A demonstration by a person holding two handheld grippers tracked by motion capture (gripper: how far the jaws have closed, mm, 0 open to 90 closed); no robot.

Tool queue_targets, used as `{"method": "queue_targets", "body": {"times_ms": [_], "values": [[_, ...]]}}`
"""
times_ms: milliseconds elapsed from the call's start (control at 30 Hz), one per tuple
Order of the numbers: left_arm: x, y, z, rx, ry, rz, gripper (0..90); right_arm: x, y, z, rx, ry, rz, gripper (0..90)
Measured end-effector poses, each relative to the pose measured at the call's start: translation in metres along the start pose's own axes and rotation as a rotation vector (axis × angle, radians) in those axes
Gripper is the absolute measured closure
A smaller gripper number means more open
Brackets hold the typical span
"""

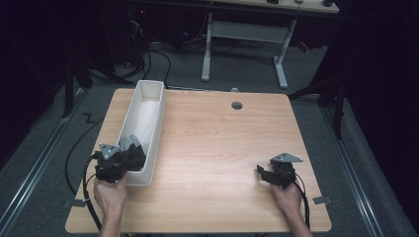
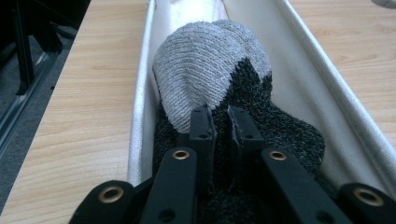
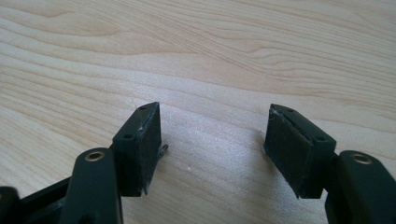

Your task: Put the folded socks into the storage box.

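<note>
High view, table: a light wooden table (image 1: 212, 148) carries a long white bin (image 1: 148, 111) along its left side.
High view, left gripper: the left gripper (image 1: 129, 157) sits over the near end of the bin, held by the person's left hand (image 1: 109, 193), with a grey and dark sock (image 1: 127, 143) at its tip.
High view, right gripper: the right gripper (image 1: 262, 173) rests low over the bare wood near the right front corner, well apart from the bin, held by the right hand (image 1: 287, 197).
Left gripper view, sock: the sock (image 2: 210, 70), light grey at its rounded end and dark charcoal nearer the camera, lies inside the bin (image 2: 140, 116) between its two walls.
Left gripper view, claw: the left gripper (image 2: 219, 119) has its jaws pressed close together, pinching a fold of the sock.
Right gripper view, claw: the right gripper (image 3: 212, 135) has its jaws spread wide with nothing between them, just above the table (image 3: 210, 56).
</note>
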State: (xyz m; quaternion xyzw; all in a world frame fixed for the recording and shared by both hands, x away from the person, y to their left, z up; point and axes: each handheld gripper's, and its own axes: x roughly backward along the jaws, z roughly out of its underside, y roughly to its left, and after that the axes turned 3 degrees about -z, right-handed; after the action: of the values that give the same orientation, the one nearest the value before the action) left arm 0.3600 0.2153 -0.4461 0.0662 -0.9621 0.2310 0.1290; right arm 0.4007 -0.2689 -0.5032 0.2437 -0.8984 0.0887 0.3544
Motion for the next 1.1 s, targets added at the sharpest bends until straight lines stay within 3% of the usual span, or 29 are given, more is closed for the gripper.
{"method": "queue_targets", "body": {"times_ms": [233, 400, 567, 733, 867, 1100], "values": [[-0.007, 0.0, -0.002, -0.021, 0.029, -0.017, 81.9, 0.0, 0.0, 0.0, 0.0, 0.0, 0.0, 36.0], [-0.009, 0.001, -0.006, 0.005, 0.019, -0.009, 79.7, 0.0, 0.0, 0.0, 0.0, 0.0, 0.001, 35.9], [-0.008, -0.004, -0.009, 0.008, -0.017, -0.001, 67.8, 0.0, 0.0, 0.0, -0.002, 0.0, 0.002, 35.8], [-0.007, -0.003, -0.016, 0.039, -0.036, 0.021, 53.0, 0.0, 0.0, 0.0, -0.002, 0.0, 0.002, 35.8], [-0.005, -0.002, -0.018, 0.035, -0.049, 0.037, 45.9, 0.0, 0.0, 0.0, -0.002, 0.0, 0.002, 35.8], [0.006, -0.001, -0.029, 0.049, -0.075, 0.063, 41.8, 0.0, 0.0, 0.0, -0.001, 0.001, 0.0, 35.8]]}}
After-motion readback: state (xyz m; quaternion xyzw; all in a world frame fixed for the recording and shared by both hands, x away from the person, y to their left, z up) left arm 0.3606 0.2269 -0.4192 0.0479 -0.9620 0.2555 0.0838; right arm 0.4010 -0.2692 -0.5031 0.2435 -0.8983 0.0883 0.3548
